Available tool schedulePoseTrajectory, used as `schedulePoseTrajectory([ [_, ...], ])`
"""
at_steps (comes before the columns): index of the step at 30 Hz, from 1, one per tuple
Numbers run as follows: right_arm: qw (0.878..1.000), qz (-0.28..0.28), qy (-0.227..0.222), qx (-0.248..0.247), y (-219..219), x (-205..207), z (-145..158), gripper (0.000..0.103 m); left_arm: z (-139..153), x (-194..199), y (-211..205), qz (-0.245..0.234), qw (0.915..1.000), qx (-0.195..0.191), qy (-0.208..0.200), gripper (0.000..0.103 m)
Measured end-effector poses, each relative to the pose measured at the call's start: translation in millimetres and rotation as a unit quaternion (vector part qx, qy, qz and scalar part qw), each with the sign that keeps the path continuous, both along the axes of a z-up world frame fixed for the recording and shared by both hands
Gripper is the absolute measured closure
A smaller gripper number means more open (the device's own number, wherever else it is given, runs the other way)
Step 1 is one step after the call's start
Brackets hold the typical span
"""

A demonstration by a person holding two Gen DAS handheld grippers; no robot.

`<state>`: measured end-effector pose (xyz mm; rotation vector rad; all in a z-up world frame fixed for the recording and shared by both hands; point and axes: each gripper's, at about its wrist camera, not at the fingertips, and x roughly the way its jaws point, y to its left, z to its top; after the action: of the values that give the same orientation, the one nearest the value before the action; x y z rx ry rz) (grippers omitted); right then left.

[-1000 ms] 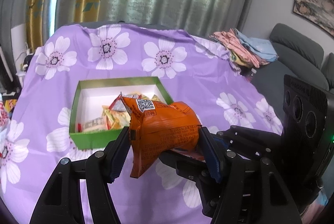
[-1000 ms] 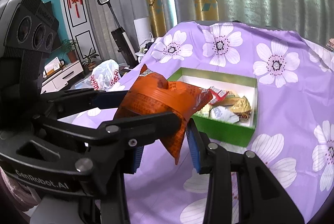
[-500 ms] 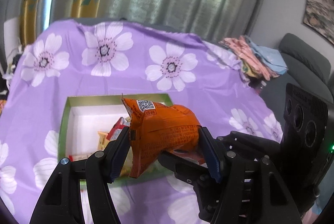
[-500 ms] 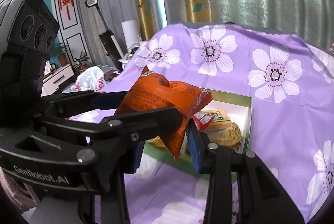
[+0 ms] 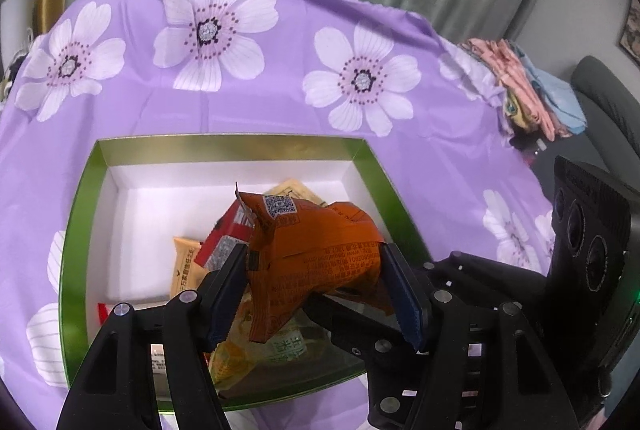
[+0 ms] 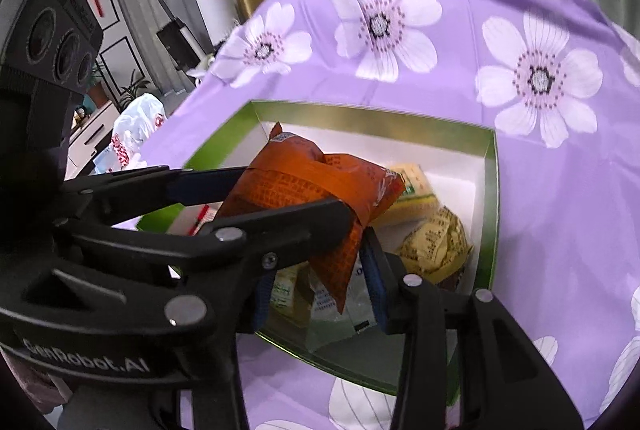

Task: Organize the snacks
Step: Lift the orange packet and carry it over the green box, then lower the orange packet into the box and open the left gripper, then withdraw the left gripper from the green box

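Progress: several snacks (image 5: 188,262) already lie in green box (image 5: 224,145). My left gripper (image 5: 316,286) jaws clamp orange packet (image 5: 320,250) above it; right gripper (image 6: 320,266) jaws are opening around its corner. Release remains.

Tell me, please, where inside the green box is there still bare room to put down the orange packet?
The bare white floor lies along the far wall and left wall of the green cardboard box. The near right part is crowded with yellow and red snack packets, under the orange foil packet that the left tongs hold.
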<state>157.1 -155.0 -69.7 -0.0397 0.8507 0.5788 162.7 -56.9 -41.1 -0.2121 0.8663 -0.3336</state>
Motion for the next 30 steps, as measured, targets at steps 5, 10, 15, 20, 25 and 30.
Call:
schedulePoseTrajectory([
  [5,1.000,-0.015,0.001,-0.013,-0.7,-1.5,2.8,0.036,-0.9,1.5,1.2,0.014,0.9996,0.019,0.013,0.025],
  [10,0.999,-0.029,-0.018,-0.032,-6.6,-12.6,21.1,0.026,17.4,-17.6,5.1,0.026,0.9987,0.044,-0.003,0.010],
  [15,0.997,-0.041,-0.049,-0.053,-12.0,-36.0,48.8,0.010,46.8,-48.9,9.8,0.044,0.9960,0.072,-0.029,0.003],
  [20,0.993,-0.053,-0.079,-0.069,-15.8,-65.7,78.3,0.001,76.8,-77.7,14.2,0.072,0.9905,0.105,-0.052,0.003],
  [25,0.991,-0.063,-0.091,-0.074,-17.7,-86.0,101.7,0.001,101.6,-101.1,22.7,0.090,0.9881,0.104,-0.068,0.003],
  [30,0.988,-0.060,-0.116,-0.078,-13.0,-104.5,124.0,0.001,118.1,-117.1,30.2,0.115,0.9823,0.118,-0.088,0.003],
])
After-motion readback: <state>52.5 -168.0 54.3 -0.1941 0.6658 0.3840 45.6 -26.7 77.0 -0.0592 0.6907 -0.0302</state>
